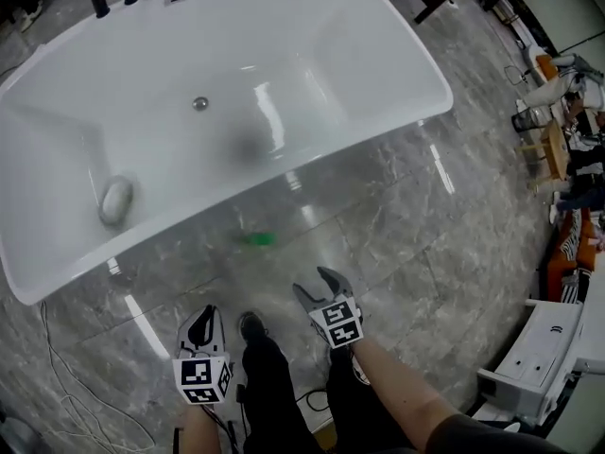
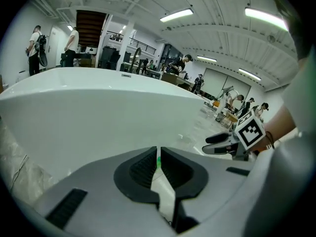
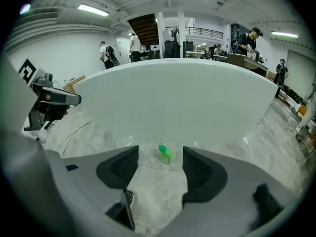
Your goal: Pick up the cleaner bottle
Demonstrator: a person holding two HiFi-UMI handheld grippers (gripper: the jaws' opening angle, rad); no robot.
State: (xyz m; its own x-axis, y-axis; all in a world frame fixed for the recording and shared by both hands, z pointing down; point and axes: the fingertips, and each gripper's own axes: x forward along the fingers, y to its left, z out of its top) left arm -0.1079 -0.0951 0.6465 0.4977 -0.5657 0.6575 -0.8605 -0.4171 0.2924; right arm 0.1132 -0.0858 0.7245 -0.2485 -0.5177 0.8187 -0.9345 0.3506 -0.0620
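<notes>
A grey marble floor carries a white bathtub; the left gripper hangs low with its jaws pressed together on nothing; the right gripper has its jaws spread wide and empty; the small green cleaner bottle lies on the floor just beside the tub's wall, ahead of both.

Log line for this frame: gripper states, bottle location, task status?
left gripper: shut, empty | right gripper: open, empty | green cleaner bottle: on floor beside bathtub, untouched | pickup: not yet done
</notes>
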